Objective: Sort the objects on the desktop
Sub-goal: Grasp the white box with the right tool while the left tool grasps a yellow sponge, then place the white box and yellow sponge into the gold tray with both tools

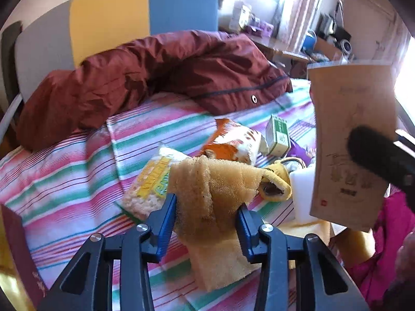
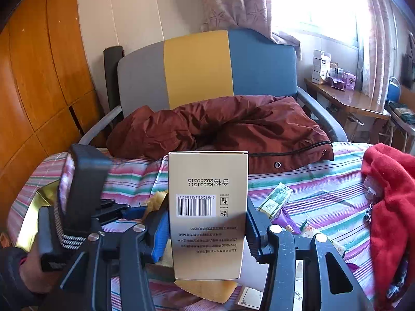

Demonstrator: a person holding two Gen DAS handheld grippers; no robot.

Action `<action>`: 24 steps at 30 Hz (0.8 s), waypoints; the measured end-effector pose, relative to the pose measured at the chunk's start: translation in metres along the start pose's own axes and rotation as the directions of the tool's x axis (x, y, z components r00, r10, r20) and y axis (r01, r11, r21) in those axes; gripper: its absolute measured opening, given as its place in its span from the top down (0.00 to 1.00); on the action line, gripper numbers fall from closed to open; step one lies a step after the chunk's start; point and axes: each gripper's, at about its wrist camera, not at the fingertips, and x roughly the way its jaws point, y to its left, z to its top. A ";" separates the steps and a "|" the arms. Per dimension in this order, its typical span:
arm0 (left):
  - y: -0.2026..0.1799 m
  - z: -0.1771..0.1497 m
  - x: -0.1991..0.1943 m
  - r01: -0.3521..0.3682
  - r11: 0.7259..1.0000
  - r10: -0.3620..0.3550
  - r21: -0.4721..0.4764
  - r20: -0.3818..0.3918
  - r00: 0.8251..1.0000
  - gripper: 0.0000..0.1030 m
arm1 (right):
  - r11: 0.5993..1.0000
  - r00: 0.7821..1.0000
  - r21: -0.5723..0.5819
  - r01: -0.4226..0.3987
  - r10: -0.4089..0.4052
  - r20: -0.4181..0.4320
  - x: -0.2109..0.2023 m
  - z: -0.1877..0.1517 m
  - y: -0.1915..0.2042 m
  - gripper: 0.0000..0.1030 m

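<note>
A gold cardboard box (image 2: 207, 215) stands upright in the right claw (image 2: 207, 223), both blue-padded jaws pressed against its side walls at mid-height, barcode panel toward the camera and its print upside down. The box looks light and stiff, its glossy skin likely slippery; a firm squeeze across the narrow faces near the middle, as here, seems the safest hold, since too much pressure could dent the card.

The left claw (image 1: 206, 207) is closed on a yellow sponge cloth (image 1: 205, 197), which droops over and below the jaws. It appears soft, limp and very light, so it will fold wherever it is pinched; a grip on the bunched middle keeps it from trailing.

Both items hang above a bed covered by a striped sheet (image 1: 77, 160). Lying on it just beyond the sponge cloth are a bag of puffed snacks (image 1: 150, 184), an orange-and-white packet (image 1: 233, 142) and a small green-and-white carton (image 1: 278, 134). A dark red jacket (image 1: 155, 77) is heaped further back, before a grey, yellow and blue headboard (image 2: 202, 70); a red fleece (image 2: 389, 194) lies at the right edge.
</note>
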 end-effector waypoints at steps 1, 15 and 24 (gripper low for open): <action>0.001 -0.002 -0.005 0.003 1.000 -0.003 -0.015 0.008 1.000 0.58 | 1.000 1.000 -0.005 -0.001 0.001 -0.001 0.000 0.000 0.001 0.51; 0.052 -0.051 -0.114 -0.047 0.984 0.074 -0.170 0.156 0.985 0.58 | 0.988 0.996 -0.131 -0.082 0.078 -0.038 0.002 -0.013 0.047 0.51; 0.111 -0.108 -0.173 -0.172 0.935 0.231 -0.312 0.163 0.959 0.58 | 0.951 0.967 -0.189 -0.245 0.226 -0.118 0.000 -0.018 0.118 0.51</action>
